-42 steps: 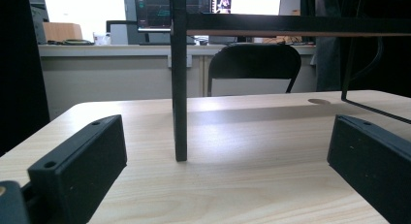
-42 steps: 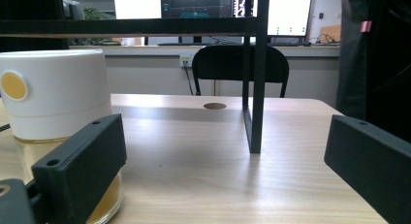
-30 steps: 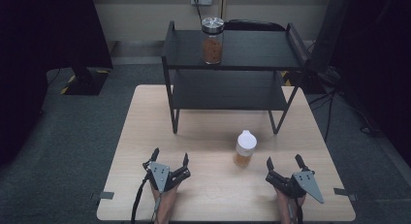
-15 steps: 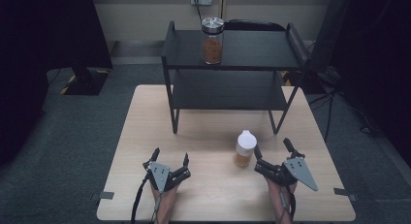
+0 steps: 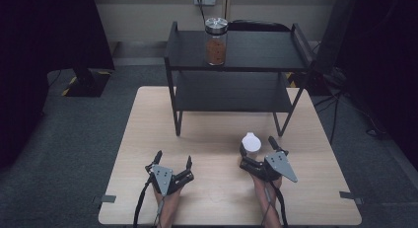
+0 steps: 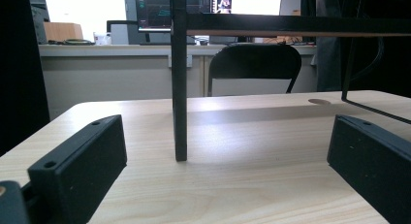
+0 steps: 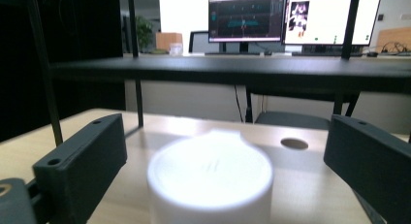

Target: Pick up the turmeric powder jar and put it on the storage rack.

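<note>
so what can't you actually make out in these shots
- Bottle: right gripper view, blurred by closeness, its lower part cut off by the bottom edge; label and contents unreadable.
- Bottle body: high view, mostly hidden under its white cap.
- Jar contents: high view, too small to identify.
- Left gripper: left gripper view, jaw bases cut off by the bottom edge.

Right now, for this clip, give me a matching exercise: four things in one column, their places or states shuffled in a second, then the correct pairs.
Things:
1. white-capped bottle
2. glass jar
3. left tongs
4. right tongs

Places or states:
A. on the top shelf of the black rack
B. open over bare table, holding nothing
C. standing on the table in front of the rack
D. open, one jaw on each side of the bottle's cap

Pairs: 1-C, 2-A, 3-B, 4-D
</note>
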The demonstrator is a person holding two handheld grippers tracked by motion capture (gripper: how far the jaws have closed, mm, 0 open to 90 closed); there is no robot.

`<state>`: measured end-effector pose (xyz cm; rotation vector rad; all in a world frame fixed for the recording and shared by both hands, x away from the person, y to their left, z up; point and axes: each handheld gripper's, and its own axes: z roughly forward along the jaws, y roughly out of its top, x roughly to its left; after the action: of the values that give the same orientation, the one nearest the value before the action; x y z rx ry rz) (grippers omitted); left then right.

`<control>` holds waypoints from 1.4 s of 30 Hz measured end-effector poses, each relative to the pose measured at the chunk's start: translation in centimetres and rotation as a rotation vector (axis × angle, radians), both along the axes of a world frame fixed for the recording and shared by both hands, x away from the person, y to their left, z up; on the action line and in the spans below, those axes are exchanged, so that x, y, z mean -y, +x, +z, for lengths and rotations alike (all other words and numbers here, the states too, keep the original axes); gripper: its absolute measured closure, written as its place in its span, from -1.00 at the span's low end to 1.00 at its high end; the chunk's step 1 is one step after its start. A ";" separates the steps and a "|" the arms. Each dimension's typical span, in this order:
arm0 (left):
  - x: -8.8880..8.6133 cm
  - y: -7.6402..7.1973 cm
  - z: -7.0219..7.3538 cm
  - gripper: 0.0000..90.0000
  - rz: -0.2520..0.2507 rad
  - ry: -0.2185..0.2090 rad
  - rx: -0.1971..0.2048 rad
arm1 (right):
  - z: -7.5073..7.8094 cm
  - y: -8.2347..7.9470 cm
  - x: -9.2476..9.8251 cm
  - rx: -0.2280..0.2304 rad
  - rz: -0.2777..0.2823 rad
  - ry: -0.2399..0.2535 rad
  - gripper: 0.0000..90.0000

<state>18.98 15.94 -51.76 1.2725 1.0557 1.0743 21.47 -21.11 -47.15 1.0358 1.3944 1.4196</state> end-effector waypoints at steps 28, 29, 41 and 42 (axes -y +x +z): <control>0.0 0.0 0.0 -1.00 -0.003 0.000 0.000 | -1.5 0.8 0.0 -0.074 0.032 -0.018 -0.34; 0.0 0.0 0.0 -1.00 -0.003 0.000 0.000 | -1.4 0.8 -0.1 -0.078 0.030 -0.019 -0.34; 0.0 0.0 0.0 -1.00 -0.003 0.000 0.000 | -1.0 0.9 0.0 -0.086 0.037 -0.039 -0.34; 0.0 0.0 0.0 -1.00 -0.003 0.000 0.000 | -0.8 0.9 0.0 -0.089 0.037 -0.051 -0.34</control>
<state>18.99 15.97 -51.75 1.2738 1.0538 1.0723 22.36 -21.07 -47.92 1.0568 1.5130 1.3719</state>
